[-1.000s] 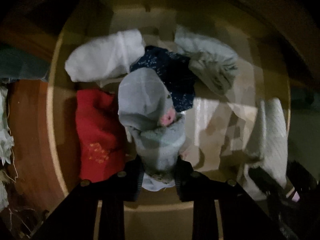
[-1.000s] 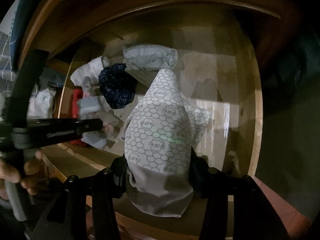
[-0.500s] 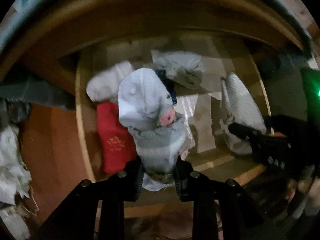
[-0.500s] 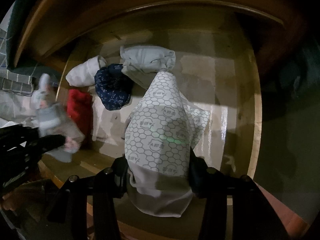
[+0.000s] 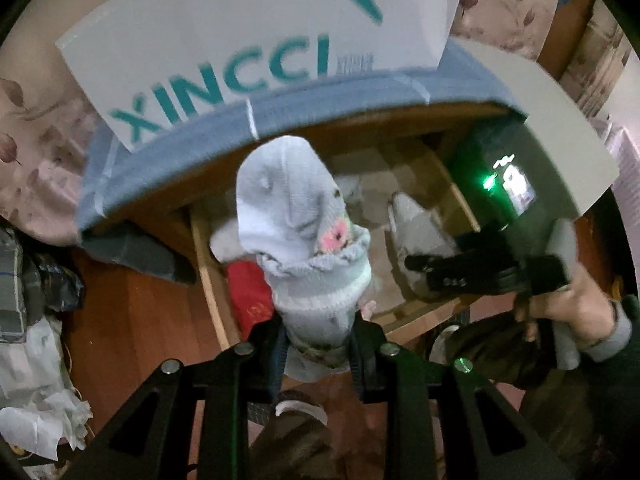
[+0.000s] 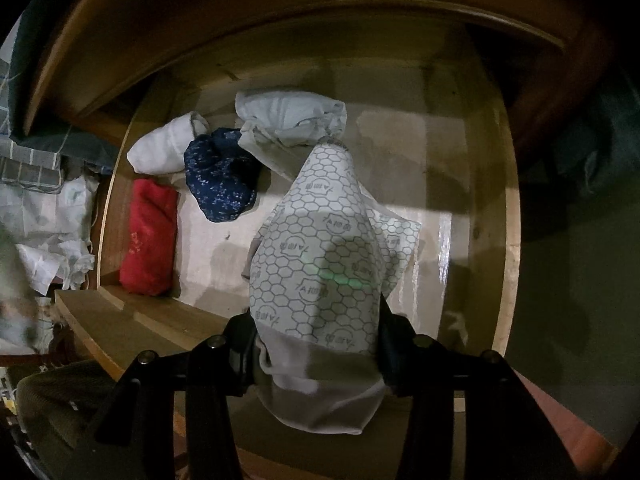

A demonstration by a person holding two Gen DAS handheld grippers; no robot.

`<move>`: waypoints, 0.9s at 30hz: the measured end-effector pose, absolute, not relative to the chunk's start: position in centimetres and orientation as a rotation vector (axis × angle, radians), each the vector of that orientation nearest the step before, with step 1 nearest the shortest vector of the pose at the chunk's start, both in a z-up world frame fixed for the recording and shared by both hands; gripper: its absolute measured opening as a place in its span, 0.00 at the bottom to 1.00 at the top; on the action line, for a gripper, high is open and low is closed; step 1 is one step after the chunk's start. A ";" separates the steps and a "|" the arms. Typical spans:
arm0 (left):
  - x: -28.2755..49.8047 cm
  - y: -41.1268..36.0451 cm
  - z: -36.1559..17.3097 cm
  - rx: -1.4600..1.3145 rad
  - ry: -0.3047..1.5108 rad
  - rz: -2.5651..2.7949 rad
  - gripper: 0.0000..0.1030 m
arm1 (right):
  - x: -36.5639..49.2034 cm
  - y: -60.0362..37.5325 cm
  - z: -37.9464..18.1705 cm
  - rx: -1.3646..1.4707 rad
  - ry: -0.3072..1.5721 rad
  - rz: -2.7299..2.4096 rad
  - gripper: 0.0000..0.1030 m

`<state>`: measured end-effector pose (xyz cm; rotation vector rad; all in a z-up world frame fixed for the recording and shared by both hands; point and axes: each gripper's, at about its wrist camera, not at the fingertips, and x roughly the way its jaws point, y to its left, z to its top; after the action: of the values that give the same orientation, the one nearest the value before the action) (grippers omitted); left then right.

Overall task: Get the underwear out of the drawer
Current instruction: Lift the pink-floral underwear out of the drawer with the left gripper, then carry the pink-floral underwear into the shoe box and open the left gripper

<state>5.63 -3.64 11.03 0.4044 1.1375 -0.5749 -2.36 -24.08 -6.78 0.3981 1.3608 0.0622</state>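
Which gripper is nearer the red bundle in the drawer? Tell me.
Right. The right gripper hangs over the drawer, beside the red bundle. The left gripper, holding its own garment, is lifted well above and outside.

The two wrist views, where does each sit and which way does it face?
Left wrist: on the left claw, raised, looking down at the drawer; grey underwear held; a hand shows.
Right wrist: on the right claw, facing down into the drawer, gripping hexagon-print underwear.
Shared: red garment.
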 end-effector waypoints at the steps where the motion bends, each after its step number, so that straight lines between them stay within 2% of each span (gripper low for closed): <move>1: 5.6 -3.4 11.9 0.398 1.117 -0.575 0.25 | -2.4 -24.1 -6.7 0.394 1.359 0.062 0.44; 11: 7.6 -1.0 21.5 0.320 0.920 -0.505 0.25 | -2.6 -24.1 -6.5 0.375 1.350 0.048 0.44; 17: 11.0 -1.2 26.4 0.366 0.814 -0.417 0.25 | -2.5 -24.0 -6.6 0.378 1.354 0.049 0.44; 21: 14.0 -2.0 28.3 0.362 0.792 -0.398 0.25 | -2.4 -24.1 -6.6 0.385 1.358 0.049 0.44; 27: 19.1 -3.3 28.5 0.287 0.826 -0.360 0.25 | -2.5 -24.1 -6.6 0.393 1.354 0.045 0.44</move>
<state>19.11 -3.27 28.47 0.2868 0.8257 -0.3596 -2.54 -24.08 -6.58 0.3930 1.3540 0.0451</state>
